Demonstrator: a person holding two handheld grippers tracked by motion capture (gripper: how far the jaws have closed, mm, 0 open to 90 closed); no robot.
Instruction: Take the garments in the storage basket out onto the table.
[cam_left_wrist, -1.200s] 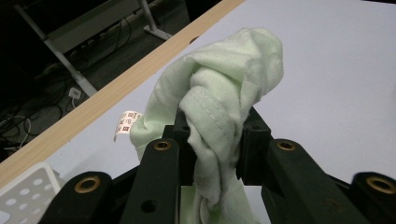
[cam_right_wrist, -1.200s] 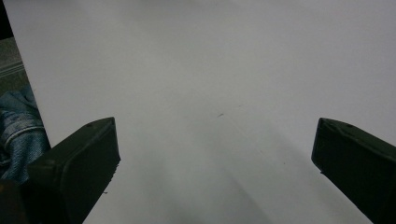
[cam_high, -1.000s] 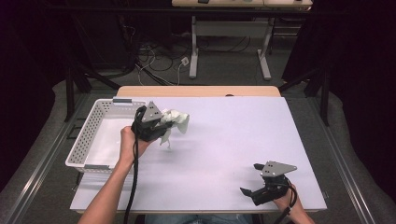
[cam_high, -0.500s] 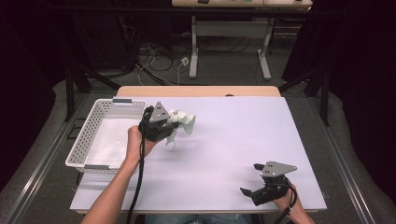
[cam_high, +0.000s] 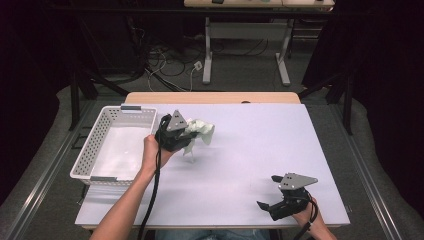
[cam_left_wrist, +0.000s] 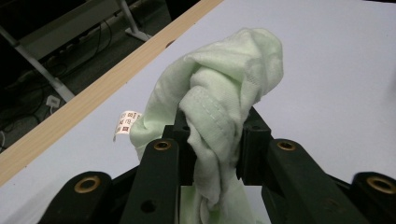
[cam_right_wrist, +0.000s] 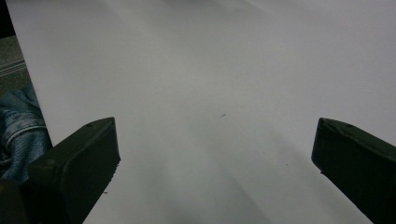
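Pale green knit cloth (cam_left_wrist: 219, 98), soft and bunched, in left gripper (cam_left_wrist: 212, 140).

**Where everything sits on my bench**

On my bench (cam_high: 240, 165) the basket (cam_high: 95, 150) stands along the left edge. Just right of it my left hand-held gripper (cam_high: 187, 139) hovers over the bench, with the bunched cloth (cam_high: 200, 132) between its jaws and hanging toward the middle. My right hand-held gripper (cam_high: 267, 205) rests at the near right corner, well apart from both.
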